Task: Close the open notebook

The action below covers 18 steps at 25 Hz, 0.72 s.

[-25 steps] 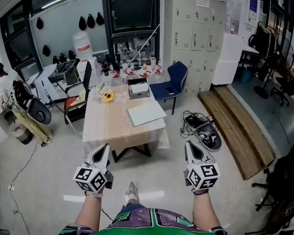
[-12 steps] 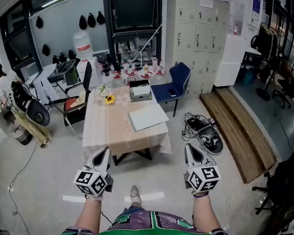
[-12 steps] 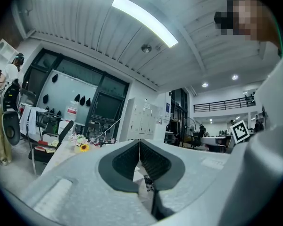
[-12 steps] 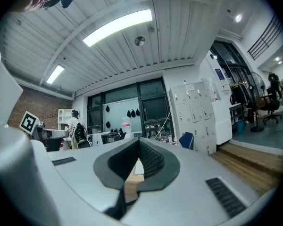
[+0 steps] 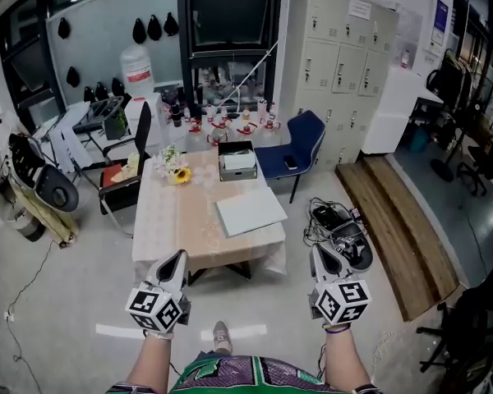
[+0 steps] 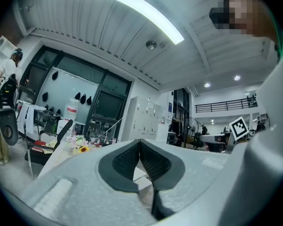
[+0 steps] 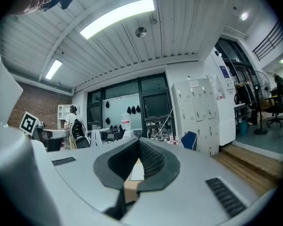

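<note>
A white notebook (image 5: 248, 210) lies flat on the right part of a beige-clothed table (image 5: 177, 220), a good way ahead of me. Both grippers are held level over the floor, short of the table's near edge. My left gripper (image 5: 179, 258) points at the table's front left part; in the left gripper view (image 6: 140, 141) its pads meet at the tip with nothing between them. My right gripper (image 5: 315, 251) points past the table's front right corner and is shut and empty too (image 7: 139, 140). A pale strip of the notebook (image 7: 137, 171) shows behind its pads.
On the table's far end stand a grey box (image 5: 237, 161) and flowers (image 5: 177, 174). A blue chair (image 5: 300, 139) and a black chair (image 5: 130, 164) flank it. Cables and gear (image 5: 341, 230) lie on the floor at right, next to a wooden step (image 5: 394, 220). My shoe (image 5: 221, 333) shows below.
The table has come nearer in the head view. Both grippers have moved forward toward it side by side, still shut.
</note>
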Each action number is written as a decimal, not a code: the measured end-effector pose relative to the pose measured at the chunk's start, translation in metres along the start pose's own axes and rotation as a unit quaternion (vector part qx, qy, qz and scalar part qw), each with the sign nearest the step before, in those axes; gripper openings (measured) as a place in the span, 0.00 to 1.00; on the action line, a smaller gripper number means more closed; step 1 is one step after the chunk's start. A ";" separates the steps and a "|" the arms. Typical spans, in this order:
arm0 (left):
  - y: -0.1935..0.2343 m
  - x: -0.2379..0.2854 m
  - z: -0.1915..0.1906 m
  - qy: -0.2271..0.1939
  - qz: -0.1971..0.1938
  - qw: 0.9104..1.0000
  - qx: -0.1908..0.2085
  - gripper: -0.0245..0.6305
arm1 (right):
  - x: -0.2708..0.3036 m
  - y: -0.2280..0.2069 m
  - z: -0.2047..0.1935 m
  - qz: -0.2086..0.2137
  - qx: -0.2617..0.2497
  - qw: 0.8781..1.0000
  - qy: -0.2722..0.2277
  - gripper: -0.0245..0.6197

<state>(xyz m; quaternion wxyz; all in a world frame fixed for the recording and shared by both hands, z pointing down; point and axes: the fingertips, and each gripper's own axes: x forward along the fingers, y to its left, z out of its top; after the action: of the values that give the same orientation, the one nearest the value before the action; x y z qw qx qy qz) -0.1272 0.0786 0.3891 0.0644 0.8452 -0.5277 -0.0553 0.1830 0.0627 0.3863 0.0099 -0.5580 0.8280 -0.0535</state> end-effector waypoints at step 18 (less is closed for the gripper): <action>0.107 0.106 0.018 0.012 -0.018 1.000 -0.003 0.06 | 0.167 0.031 0.008 0.031 0.013 0.999 0.017 0.04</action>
<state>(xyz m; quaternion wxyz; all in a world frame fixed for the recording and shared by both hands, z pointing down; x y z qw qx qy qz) -0.1784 -0.0636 0.3869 0.0723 0.8549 -0.5114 -0.0477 0.0918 -0.0814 0.3824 0.0049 -0.5305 0.8444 -0.0737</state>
